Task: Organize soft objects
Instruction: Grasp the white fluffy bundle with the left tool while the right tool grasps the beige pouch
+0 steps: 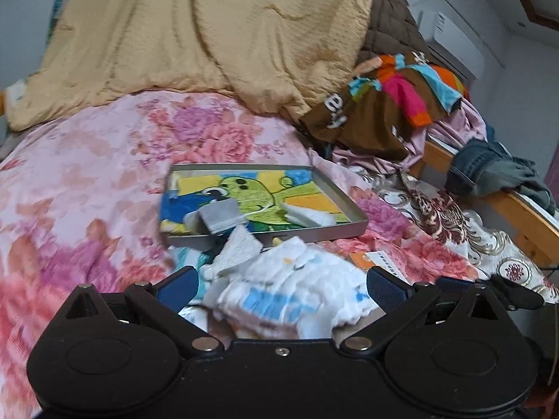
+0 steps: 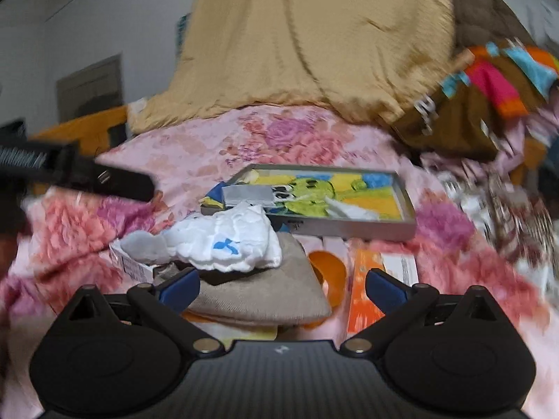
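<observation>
A crumpled white cloth with blue marks (image 1: 290, 286) lies on the pink floral bed, just in front of my open left gripper (image 1: 281, 288), between its blue pads without being gripped. In the right wrist view the same white cloth (image 2: 223, 241) rests on a folded grey-beige cloth (image 2: 265, 289). My right gripper (image 2: 281, 288) is open over the grey-beige cloth. A metal tray (image 1: 349, 232) with a colourful cartoon liner holds a grey folded piece (image 1: 223, 214) and a white piece (image 1: 304, 214); it also shows in the right wrist view (image 2: 356, 228).
A tan quilt (image 1: 209, 35) is heaped at the back. Brown and bright clothes (image 1: 394, 101) and jeans (image 1: 489, 171) lie at the right by the wooden bed rail (image 1: 524, 216). An orange box (image 2: 367, 279) lies near the right gripper. The left gripper's arm (image 2: 87, 174) shows at left.
</observation>
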